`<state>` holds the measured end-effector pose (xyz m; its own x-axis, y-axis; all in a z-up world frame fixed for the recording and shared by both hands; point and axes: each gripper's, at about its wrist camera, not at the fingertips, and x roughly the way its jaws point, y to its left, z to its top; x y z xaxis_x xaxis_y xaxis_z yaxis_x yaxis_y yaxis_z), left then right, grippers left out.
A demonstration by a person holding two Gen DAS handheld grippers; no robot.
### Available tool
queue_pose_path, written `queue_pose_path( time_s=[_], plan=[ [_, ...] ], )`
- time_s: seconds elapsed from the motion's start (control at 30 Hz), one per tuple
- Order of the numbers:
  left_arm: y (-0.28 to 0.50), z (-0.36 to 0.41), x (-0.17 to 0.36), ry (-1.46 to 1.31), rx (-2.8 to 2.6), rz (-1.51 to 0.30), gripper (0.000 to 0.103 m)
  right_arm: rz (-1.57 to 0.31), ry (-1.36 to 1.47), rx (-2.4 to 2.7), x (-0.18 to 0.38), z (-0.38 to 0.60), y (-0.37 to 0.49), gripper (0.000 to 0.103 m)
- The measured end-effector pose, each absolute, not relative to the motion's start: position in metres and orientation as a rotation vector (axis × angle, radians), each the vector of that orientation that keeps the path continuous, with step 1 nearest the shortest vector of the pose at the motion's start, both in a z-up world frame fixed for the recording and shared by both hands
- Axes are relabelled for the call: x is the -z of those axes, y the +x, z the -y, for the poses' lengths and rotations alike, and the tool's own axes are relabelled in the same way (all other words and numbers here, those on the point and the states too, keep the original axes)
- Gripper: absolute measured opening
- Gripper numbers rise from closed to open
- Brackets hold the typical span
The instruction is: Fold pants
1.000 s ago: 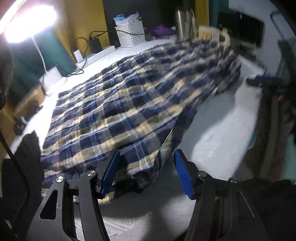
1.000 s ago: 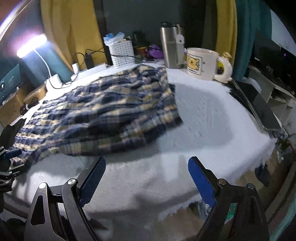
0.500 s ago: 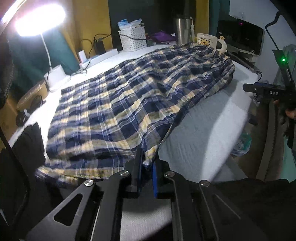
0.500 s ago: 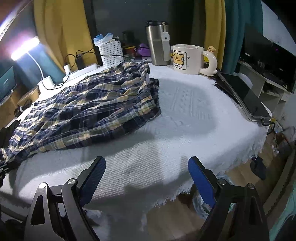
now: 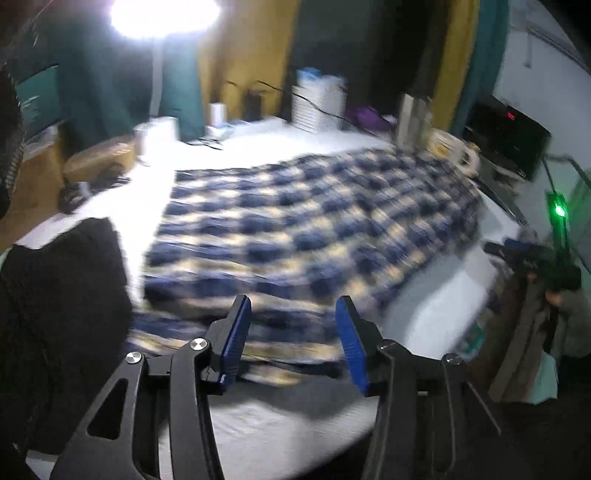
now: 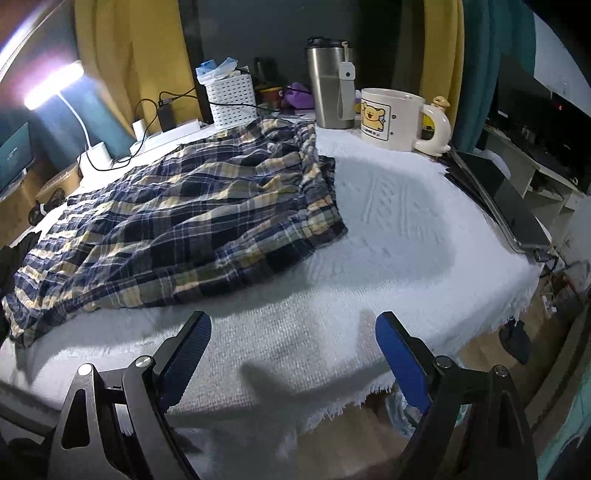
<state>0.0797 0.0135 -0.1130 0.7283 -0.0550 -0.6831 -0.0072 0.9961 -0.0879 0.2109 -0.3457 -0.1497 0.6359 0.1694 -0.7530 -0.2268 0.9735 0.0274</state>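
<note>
The blue, navy and cream plaid pants (image 5: 303, 236) lie spread lengthwise over the white towel-covered table (image 5: 443, 317), blurred in the left wrist view. My left gripper (image 5: 291, 343) hovers just above their near hem end; its jaws are opening and no cloth is pinched between the blue pads. In the right wrist view the pants (image 6: 177, 218) stretch from the gathered waistband near the mug down to the left edge. My right gripper (image 6: 291, 354) stands wide open over bare towel (image 6: 406, 236), apart from the cloth.
A steel tumbler (image 6: 328, 85), a bear mug (image 6: 391, 118), a white basket (image 6: 231, 98) and chargers with cables (image 6: 166, 114) line the far edge. A lit lamp (image 5: 162, 14) glares at the back left. A dark laptop (image 6: 502, 195) lies at the right edge. Black fabric (image 5: 55, 295) hangs left.
My left gripper closed on the pants' near hem edge, then let go and pulled back and up, rolling a little. The right gripper stayed open and nearly still.
</note>
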Motion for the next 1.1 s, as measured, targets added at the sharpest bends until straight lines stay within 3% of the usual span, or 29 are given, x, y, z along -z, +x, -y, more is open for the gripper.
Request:
queue_pose_path(
  time_s=[0.2,0.5,0.53,0.57,0.6,0.83,1.1],
  plan=[
    [0.095,-0.067,0.127,-0.147,-0.13,-0.793,0.048,-0.847,-0.092,-0.245,0.145,0.335,0.218,0.092],
    [0.094,-0.084,0.154,-0.135,-0.203,-0.844,0.047,-0.862,-0.113,-0.235,0.146,0.331,0.219,0.092],
    [0.093,-0.083,0.154,-0.132,-0.197,-0.837,0.039,-0.862,-0.115,-0.235,0.146,0.33,0.219,0.092],
    [0.09,-0.081,0.155,-0.117,-0.193,-0.826,0.018,-0.862,-0.119,-0.236,0.146,0.329,0.219,0.092],
    [0.09,-0.08,0.154,-0.101,-0.196,-0.825,0.011,-0.862,-0.122,-0.237,0.146,0.328,0.219,0.092],
    [0.074,-0.087,0.146,-0.104,-0.207,-0.796,0.005,-0.874,-0.135,-0.246,0.149,0.322,0.22,0.092],
    [0.074,-0.096,0.149,-0.135,-0.204,-0.83,0.005,-0.88,-0.135,-0.245,0.151,0.32,0.224,0.092]
  ],
)
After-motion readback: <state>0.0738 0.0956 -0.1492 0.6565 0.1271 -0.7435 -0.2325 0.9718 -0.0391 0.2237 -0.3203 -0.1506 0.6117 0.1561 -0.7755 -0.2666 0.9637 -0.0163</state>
